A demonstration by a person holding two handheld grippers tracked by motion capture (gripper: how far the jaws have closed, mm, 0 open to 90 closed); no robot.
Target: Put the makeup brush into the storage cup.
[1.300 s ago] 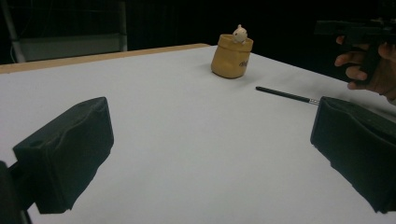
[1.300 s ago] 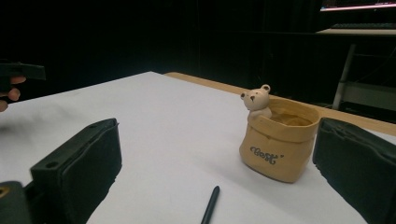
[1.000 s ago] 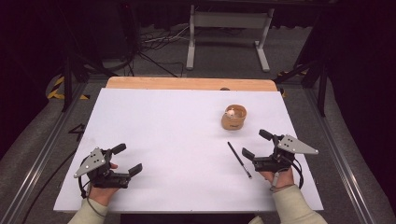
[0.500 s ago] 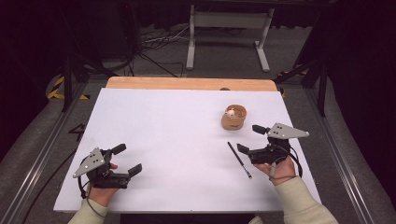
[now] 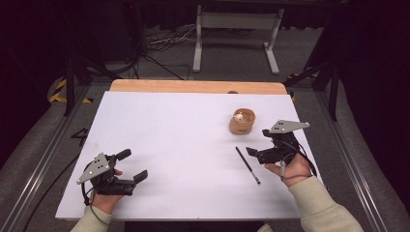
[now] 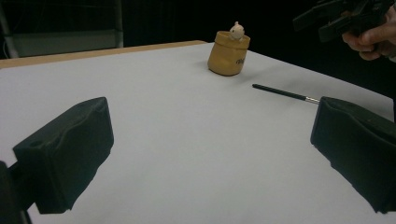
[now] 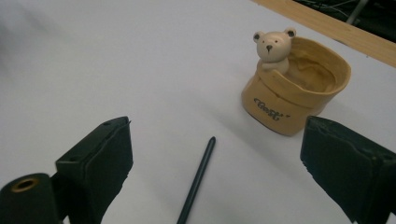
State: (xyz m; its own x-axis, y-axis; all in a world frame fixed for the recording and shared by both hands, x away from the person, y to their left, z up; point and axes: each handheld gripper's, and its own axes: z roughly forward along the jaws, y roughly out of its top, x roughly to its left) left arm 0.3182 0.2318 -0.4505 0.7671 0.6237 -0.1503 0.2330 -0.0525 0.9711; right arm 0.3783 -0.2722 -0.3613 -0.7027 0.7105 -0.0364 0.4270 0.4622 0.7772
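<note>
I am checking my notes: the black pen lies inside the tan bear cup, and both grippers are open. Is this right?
Not quite. The black pen lies flat on the white table, beside the tan bear cup, not inside it; the high view shows this. Both the left gripper and the right gripper are open and empty.

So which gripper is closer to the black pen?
Right. The right gripper hovers open beside the pen, nothing between its jaws. The left gripper sits far across the table.
</note>
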